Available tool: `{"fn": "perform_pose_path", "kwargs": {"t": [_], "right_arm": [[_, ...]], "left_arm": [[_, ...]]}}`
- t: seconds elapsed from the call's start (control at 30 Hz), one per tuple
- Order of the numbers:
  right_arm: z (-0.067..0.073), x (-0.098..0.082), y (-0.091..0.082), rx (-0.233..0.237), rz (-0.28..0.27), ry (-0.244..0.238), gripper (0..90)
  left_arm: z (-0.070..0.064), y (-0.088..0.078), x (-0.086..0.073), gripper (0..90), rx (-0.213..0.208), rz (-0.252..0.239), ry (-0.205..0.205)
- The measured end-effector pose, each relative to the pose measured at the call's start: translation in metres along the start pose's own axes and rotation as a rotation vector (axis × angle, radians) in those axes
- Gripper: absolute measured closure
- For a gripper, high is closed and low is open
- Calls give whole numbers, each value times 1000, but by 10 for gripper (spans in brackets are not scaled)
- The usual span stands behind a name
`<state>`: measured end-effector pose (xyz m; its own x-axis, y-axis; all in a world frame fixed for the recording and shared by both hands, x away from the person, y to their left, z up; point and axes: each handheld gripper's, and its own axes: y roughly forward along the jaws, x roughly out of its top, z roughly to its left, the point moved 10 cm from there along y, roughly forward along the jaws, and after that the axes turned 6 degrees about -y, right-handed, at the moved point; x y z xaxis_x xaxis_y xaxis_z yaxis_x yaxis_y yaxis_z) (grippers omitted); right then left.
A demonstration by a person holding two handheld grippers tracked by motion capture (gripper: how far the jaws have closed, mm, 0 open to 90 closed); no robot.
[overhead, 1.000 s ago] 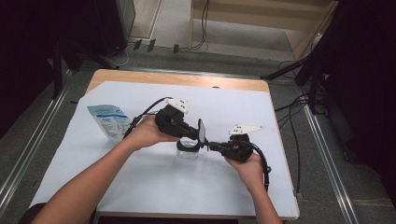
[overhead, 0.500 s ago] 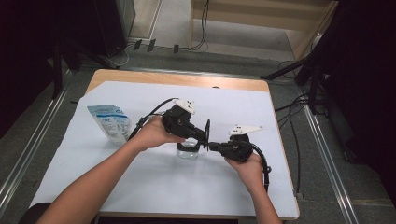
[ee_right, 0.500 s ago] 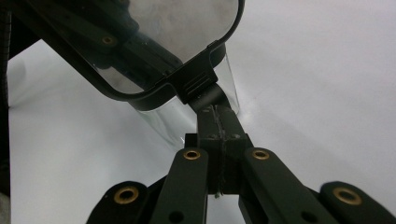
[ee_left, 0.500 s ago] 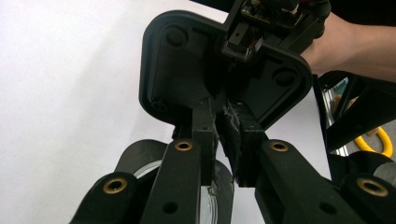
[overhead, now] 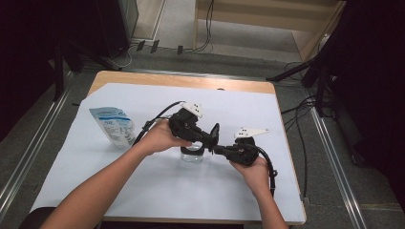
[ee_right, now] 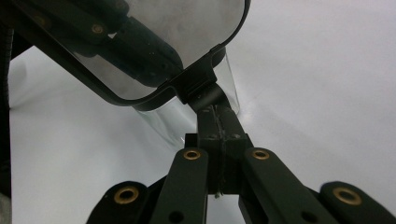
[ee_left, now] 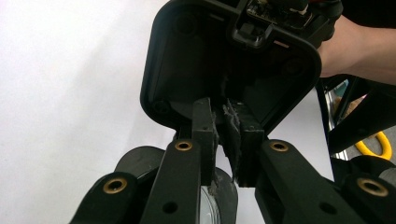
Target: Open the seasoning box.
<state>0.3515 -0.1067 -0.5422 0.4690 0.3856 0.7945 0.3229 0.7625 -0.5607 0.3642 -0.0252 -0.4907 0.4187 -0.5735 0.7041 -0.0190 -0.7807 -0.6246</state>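
Observation:
A small rounded-square panel (overhead: 216,131) with a black back (ee_left: 224,70) and a shiny face (ee_right: 163,37) stands on edge above a clear glass cup (overhead: 192,153) in the middle of the table. My left gripper (overhead: 210,138) comes in from the left, its jaws nearly together on the panel's lower edge (ee_left: 229,135). From the right, my right gripper (overhead: 218,149) is shut on the black tab at the panel's rim (ee_right: 217,116). The cup (ee_right: 159,121) sits just behind and below that tab.
A blue-and-white pouch (overhead: 114,125) lies at the left of the white sheet (overhead: 143,191) covering the wooden table (overhead: 181,80). Cables trail from both grippers. Dark equipment and floor cables surround the table.
My left hand has shifted a little to the right with the panel, bringing it closer to the right gripper. The right hand has stayed put.

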Motion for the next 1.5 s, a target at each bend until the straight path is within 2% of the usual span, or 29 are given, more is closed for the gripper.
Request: {"fn": "perform_pose_path", "kwargs": {"t": [0.1,0.3,0.87,1.1,1.3,1.5], "right_arm": [[0,0,0,1,-1,2,900],[-1,0,0,-1,0,4,900],[-1,-1,0,0,5,-5,898],[-2,0,-2,-8,-1,-4,877],[-4,1,-5,-13,-9,-1,864],[-3,0,-6,-16,-4,-8,821]], "left_arm": [[1,2,-1,835,5,0,-13],[2,3,0,835,7,2,-5],[3,1,-2,809,14,9,-18],[7,-7,-2,787,27,1,-37],[8,-13,-2,783,29,5,-33],[9,-21,-3,710,39,-4,-43]]}}
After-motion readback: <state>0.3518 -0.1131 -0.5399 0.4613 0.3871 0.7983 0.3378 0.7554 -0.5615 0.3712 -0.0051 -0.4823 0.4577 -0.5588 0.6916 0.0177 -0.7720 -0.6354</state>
